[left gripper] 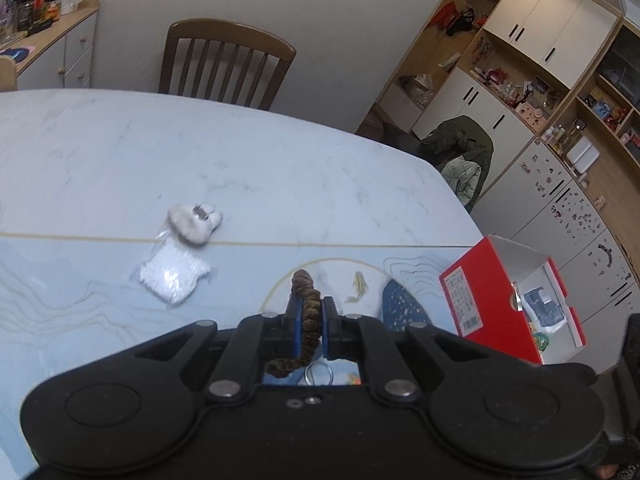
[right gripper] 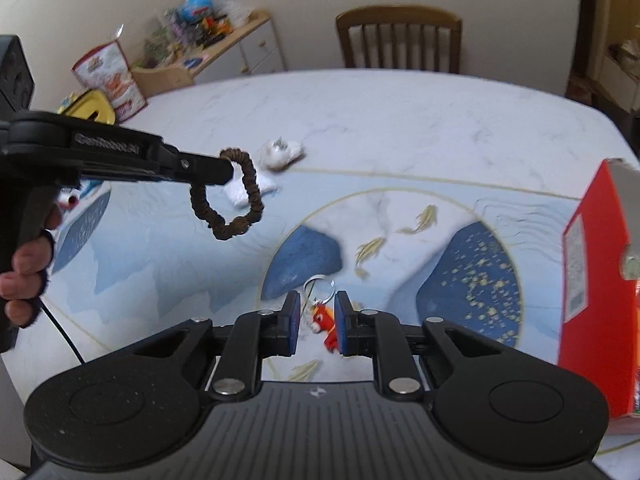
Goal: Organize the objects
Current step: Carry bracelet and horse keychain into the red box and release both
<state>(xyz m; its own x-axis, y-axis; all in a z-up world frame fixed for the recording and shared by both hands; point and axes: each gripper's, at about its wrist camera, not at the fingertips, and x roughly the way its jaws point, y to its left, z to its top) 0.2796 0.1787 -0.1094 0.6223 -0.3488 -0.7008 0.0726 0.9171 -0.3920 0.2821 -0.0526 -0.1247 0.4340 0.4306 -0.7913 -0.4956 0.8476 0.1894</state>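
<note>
Black left gripper (right gripper: 226, 168) marked GenRobot.AI, blue-padded fingers (left gripper: 295, 322), silver screws

Left gripper (right gripper: 230, 168) off the table, brown scrunchie (right gripper: 230, 200) hanging from its closed tips; open air beneath it. Ahead of it: white plush keychain (left gripper: 195, 222) and clear bag of white bits (left gripper: 174, 276), touching each other, bare marble table (left gripper: 280, 168) beyond. To its right: red box (left gripper: 486, 300), open side up, at the table edge. Right gripper (right gripper: 317, 322) low, jaws parted around red keychain figure (right gripper: 326, 324); red box wall blocks its right side.
</note>
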